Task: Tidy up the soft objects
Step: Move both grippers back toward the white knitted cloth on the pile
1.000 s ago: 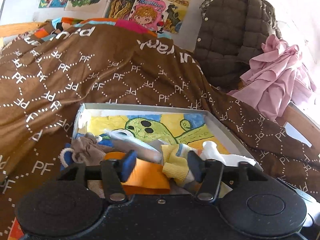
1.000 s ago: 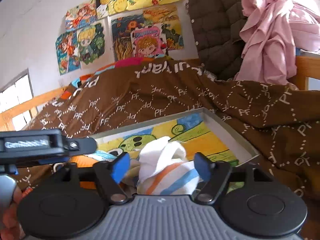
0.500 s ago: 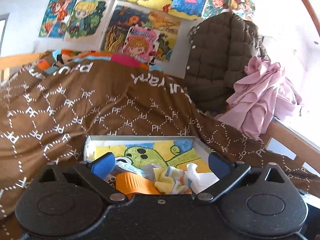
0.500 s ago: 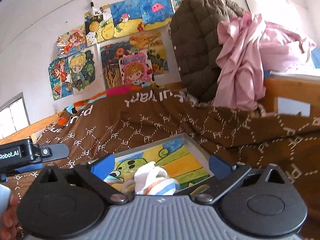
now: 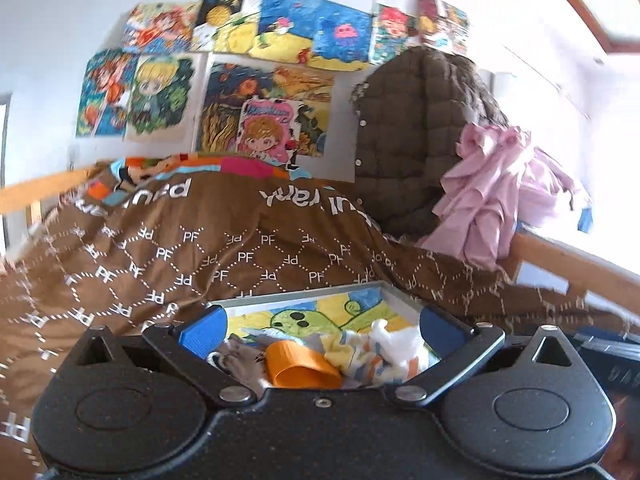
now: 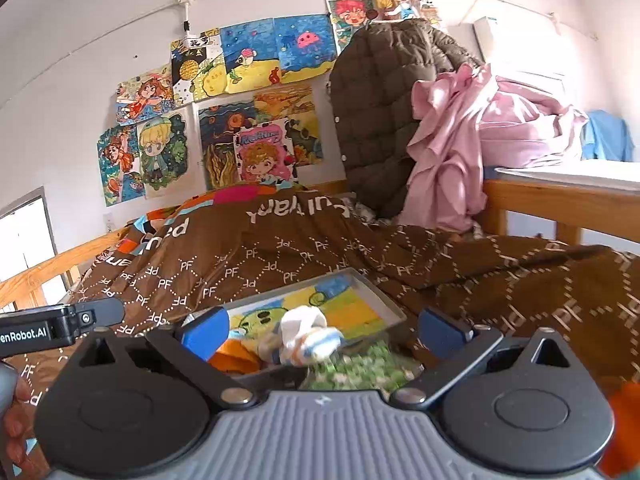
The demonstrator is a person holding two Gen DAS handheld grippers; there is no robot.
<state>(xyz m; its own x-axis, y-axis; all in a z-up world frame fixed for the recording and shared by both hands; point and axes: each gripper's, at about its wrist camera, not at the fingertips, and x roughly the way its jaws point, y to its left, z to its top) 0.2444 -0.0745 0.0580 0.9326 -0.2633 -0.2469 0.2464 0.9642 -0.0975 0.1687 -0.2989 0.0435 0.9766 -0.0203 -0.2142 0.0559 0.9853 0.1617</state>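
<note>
A grey tray with a cartoon picture on its floor lies on the brown bedspread. Inside it lie an orange band, a yellow striped sock, a white sock and a grey-brown cloth. My left gripper is open and empty, held back above the tray's near end. My right gripper is open and empty too. In the right wrist view the tray holds a white striped sock and the orange band.
The brown bedspread covers the bed. A brown quilted jacket and pink cloth hang at the right by the wooden rail. A green speckled thing lies just before the tray. Drawings cover the wall.
Both grippers opened wide and let go of the socks and orange band, then drew back and up from the tray. The items now lie in the tray.
</note>
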